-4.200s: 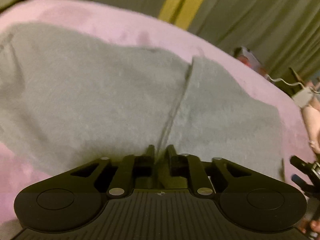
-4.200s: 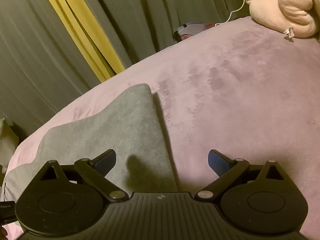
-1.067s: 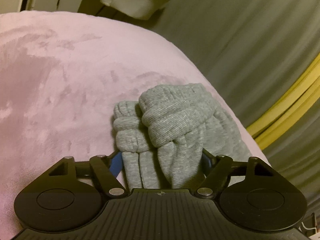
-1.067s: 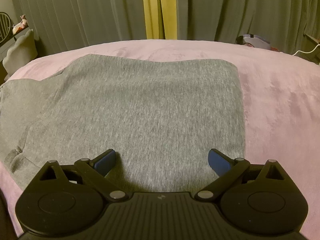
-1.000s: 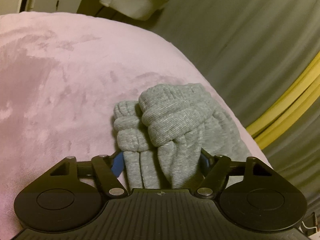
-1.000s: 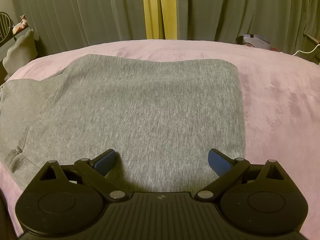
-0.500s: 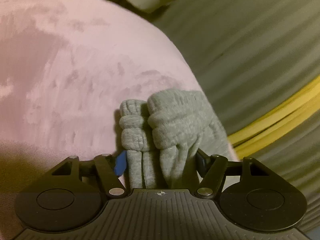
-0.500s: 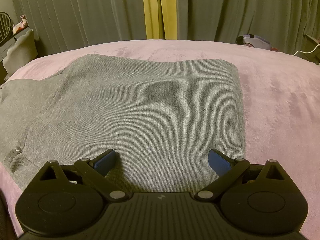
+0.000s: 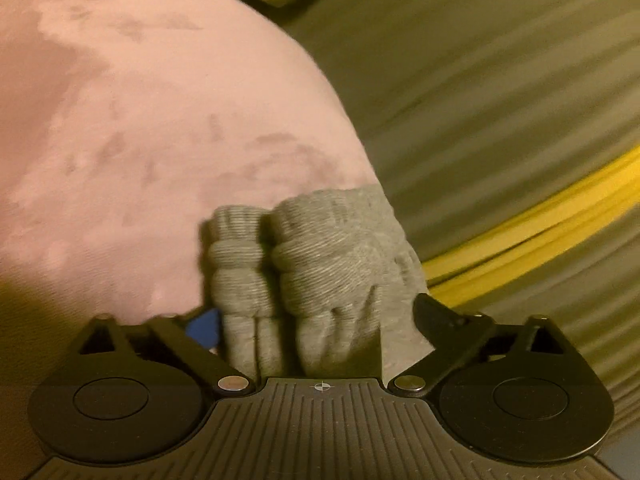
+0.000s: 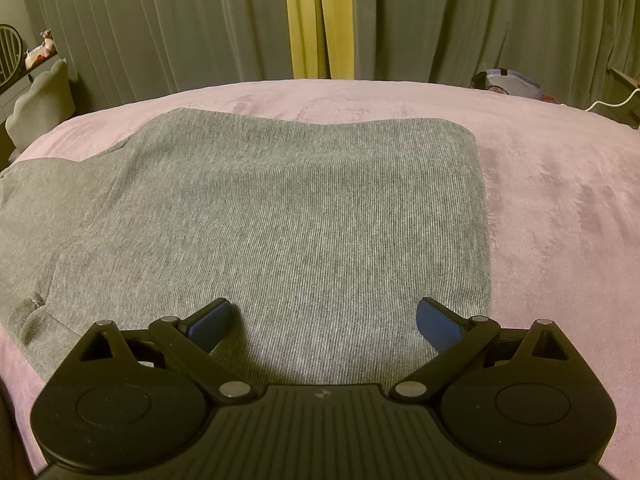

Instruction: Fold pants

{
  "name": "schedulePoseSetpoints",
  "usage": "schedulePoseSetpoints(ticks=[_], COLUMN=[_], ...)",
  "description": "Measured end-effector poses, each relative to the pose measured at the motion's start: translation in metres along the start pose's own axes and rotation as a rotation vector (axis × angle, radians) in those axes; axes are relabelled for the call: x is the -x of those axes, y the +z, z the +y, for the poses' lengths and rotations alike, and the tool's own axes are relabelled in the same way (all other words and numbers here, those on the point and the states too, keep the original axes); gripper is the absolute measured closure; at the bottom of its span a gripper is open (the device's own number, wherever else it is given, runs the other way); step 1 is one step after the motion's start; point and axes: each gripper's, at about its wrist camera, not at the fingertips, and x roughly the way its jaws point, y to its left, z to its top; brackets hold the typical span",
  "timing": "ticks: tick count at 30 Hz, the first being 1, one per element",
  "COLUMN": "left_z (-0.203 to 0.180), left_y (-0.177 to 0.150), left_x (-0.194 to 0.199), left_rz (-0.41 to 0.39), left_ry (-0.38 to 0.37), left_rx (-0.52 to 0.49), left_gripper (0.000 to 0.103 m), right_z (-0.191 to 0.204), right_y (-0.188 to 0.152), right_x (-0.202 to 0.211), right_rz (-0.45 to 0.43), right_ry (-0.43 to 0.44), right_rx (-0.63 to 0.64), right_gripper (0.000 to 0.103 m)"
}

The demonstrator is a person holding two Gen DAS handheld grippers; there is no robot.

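The grey pants (image 10: pixel 280 216) lie folded flat on the pink bed (image 10: pixel 560 208), a broad ribbed panel with a straight edge on its right side and looser fabric spreading off to its left. At that left end the cloth is bunched into thick ribbed rolls (image 9: pixel 312 264), and the left gripper (image 9: pixel 316 320) sits around this bunch with its jaws spread wide, one blue pad beside the left roll and the dark right finger just off the right roll; whether either pad presses the cloth cannot be told, as the picture is blurred. The right gripper (image 10: pixel 324 318) hovers over the near edge of the pants, jaws wide apart and holding nothing, its shadow falling on the fabric between them.

Beyond the pants, at the far edge of the bed, hang grey-green curtains (image 10: pixel 160 24) with a yellow strip (image 10: pixel 320 16) between them. Left of the pants, off the bed, stands a pale scalloped cushion or chair back (image 10: pixel 40 100). To the far right of the pants, past the bed's edge, lie a small cluttered bundle (image 10: pixel 508 82) and a white cable (image 10: pixel 612 102).
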Motion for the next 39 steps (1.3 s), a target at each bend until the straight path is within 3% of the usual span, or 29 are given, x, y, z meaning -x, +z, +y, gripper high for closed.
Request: schedulePoseSetpoints(ticks=[1,4,5,8,10,11,13,18,22,24,26,28,30,31,32,34,37,39], left_z=[-0.004,-0.015,-0.013,-0.013,-0.036,-0.057,-0.102,-0.206,-0.261,-0.277,-0.281,-0.274,-0.255,-0.246,-0.244,-0.248,-0.252,-0.246], left_y=[-0.002,-0.006,-0.006,-0.005,-0.011,-0.016,-0.031,-0.096,-0.175,-0.23,-0.277,-0.331,-0.373,-0.383,-0.384,-0.37,-0.315,-0.276], left_x=[-0.003,-0.006,-0.004,0.006,0.019,0.026,0.041,0.072,0.071,0.061,0.047,0.021,0.006,0.014,0.023,0.036,0.053,0.058], left_rz=[-0.008,-0.023,-0.021,-0.031,-0.08,-0.113,-0.163,-0.186,-0.093,0.006,0.135,0.291,0.384,0.317,0.258,0.253,0.251,0.209], left_ry=[0.024,0.115,0.117,0.08,0.086,0.092,0.06,-0.14,-0.302,-0.338,-0.335,-0.209,-0.086,-0.081,-0.093,-0.114,-0.136,-0.091], left_rx=[-0.027,-0.106,-0.086,-0.023,-0.11,-0.204,-0.392,-0.746,-0.963,-1.095,-1.212,-1.405,-1.614,-1.7,-1.75,-1.732,-1.492,-1.317], left_gripper=[0.004,0.039,0.047,0.061,0.063,0.064,0.064,0.064,0.064,0.064,0.055,0.044,0.042,0.038,0.028,0.016,0.007,0.006], right_z=[0.0,0.001,0.001,0.0,-0.003,-0.006,-0.014,-0.037,-0.043,-0.048,-0.056,-0.063,-0.067,-0.068,-0.068,-0.065,-0.059,-0.056], right_y=[0.0,0.001,0.001,0.001,0.001,0.001,0.002,0.001,0.0,-0.002,-0.004,-0.007,-0.009,-0.009,-0.009,-0.01,-0.009,-0.007], right_x=[0.0,-0.001,0.0,0.001,0.002,0.003,0.006,0.016,0.024,0.029,0.035,0.041,0.047,0.05,0.054,0.06,0.064,0.063], right_rz=[0.0,0.001,0.001,-0.002,-0.005,-0.01,-0.024,-0.072,-0.095,-0.109,-0.13,-0.149,-0.164,-0.174,-0.187,-0.211,-0.217,-0.198], right_ry=[0.0,-0.003,-0.004,0.001,0.011,0.02,0.051,0.134,0.145,0.152,0.161,0.159,0.166,0.179,0.193,0.222,0.268,0.332], right_rx=[0.0,0.003,0.003,-0.002,-0.019,-0.034,-0.083,-0.245,-0.283,-0.309,-0.35,-0.395,-0.424,-0.428,-0.426,-0.407,-0.384,-0.394], right_gripper=[0.004,0.004,0.004,0.004,0.004,0.004,0.004,0.004,0.004,0.004,0.004,0.004,0.004,0.004,0.004,0.004,0.004,0.005])
